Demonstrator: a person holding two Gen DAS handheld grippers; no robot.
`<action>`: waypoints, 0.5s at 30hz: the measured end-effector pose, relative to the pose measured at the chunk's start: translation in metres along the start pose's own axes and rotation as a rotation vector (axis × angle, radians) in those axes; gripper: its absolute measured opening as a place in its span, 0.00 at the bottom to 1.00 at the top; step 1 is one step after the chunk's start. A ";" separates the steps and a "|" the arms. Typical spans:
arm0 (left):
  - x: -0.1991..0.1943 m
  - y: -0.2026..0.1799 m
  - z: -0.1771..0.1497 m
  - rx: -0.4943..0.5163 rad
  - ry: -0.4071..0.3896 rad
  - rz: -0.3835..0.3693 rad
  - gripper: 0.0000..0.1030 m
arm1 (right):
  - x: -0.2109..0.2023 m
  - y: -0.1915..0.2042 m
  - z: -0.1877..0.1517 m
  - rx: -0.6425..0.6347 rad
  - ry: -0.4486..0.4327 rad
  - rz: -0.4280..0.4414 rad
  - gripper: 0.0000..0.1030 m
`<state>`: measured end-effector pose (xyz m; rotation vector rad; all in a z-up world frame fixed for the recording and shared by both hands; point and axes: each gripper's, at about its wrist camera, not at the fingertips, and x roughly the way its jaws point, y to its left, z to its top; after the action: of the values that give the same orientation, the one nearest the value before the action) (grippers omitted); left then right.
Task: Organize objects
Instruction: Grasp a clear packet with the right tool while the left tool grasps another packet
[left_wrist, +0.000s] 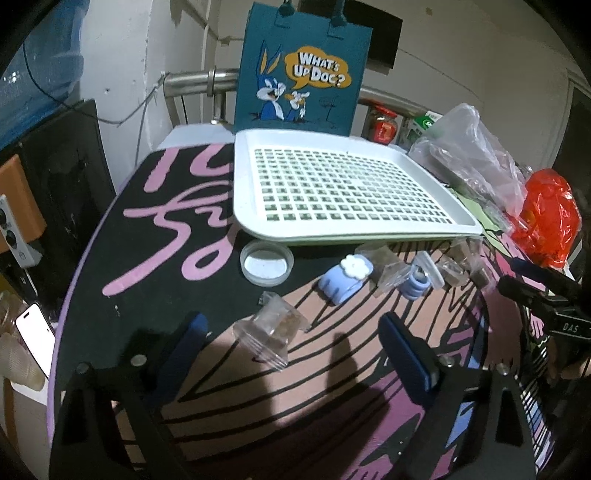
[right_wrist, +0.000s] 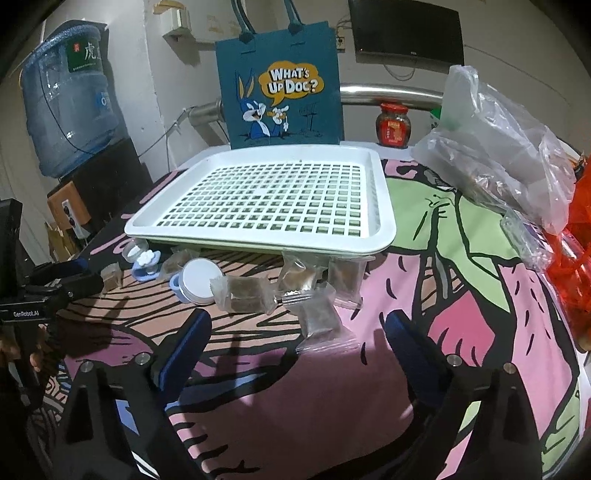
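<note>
Both grippers, left (left_wrist: 291, 354) & right (right_wrist: 295, 343), fingers wide apart, nothing held; tray (right_wrist: 258, 242) edge ahead.

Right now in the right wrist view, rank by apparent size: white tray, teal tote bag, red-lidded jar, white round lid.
1. white tray, widest by far.
2. teal tote bag, farther back, so probably bigger than it looks.
3. and 4. red-lidded jar and white round lid look alike; the lid is nearer, so unsure.

Tray hides packets at table's middle

Several clear packets (right_wrist: 343, 275) slip partly beneath the white tray (right_wrist: 384, 206); the red bag (right_wrist: 576, 266) is cut off at the frame's right edge.
</note>
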<state>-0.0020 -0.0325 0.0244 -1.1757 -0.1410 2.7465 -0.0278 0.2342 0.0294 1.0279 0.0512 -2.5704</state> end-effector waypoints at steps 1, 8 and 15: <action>0.002 0.001 0.000 -0.005 0.007 0.003 0.91 | 0.001 0.000 0.000 0.000 0.004 0.000 0.91; 0.006 0.002 -0.002 -0.002 0.019 0.013 0.85 | 0.012 -0.005 0.000 0.009 0.046 0.008 0.78; 0.013 0.005 -0.001 -0.011 0.048 0.010 0.69 | 0.022 -0.008 0.001 0.017 0.083 0.018 0.63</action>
<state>-0.0106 -0.0348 0.0134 -1.2477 -0.1459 2.7270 -0.0463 0.2346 0.0146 1.1362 0.0416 -2.5157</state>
